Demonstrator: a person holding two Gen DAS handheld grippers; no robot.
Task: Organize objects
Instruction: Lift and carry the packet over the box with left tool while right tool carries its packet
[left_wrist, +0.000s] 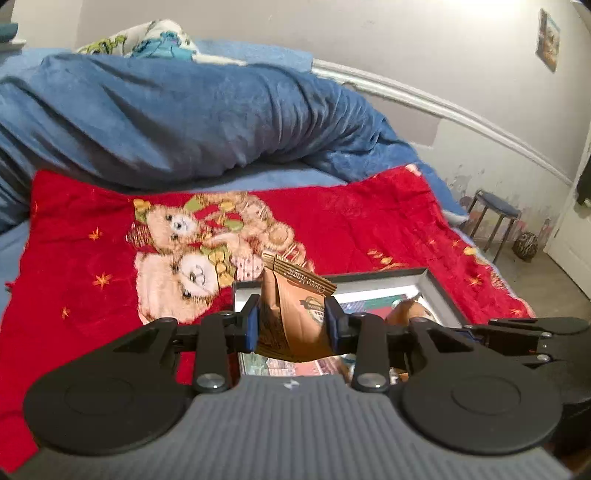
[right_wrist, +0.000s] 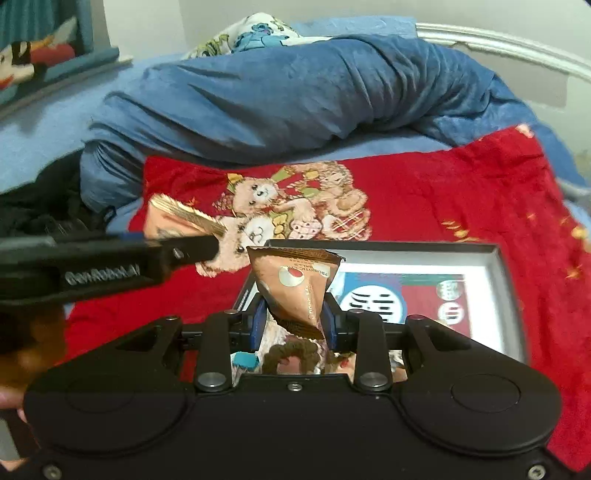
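Left wrist view: left tongs (left_wrist: 291, 325) clamped on a brown snack packet (left_wrist: 295, 314), blue pads (left_wrist: 252, 328) pressing both sides, packet upright with its crimped top tilted right. Just beyond and below, an open shallow box (left_wrist: 439, 291) on the red teddy-bear blanket (left_wrist: 351, 221) spread over the bed. Rumpled blue duvet (left_wrist: 184, 122) behind; small stool (left_wrist: 495, 218) on the floor far right.

Right wrist view: right tongs (right_wrist: 293, 325) clamped on a second brown packet (right_wrist: 295, 288), held above the box's (right_wrist: 495, 258) near left corner. Left tongs crossing in from the left edge, gripping the first packet (right_wrist: 173, 219) over the blanket (right_wrist: 461, 192).
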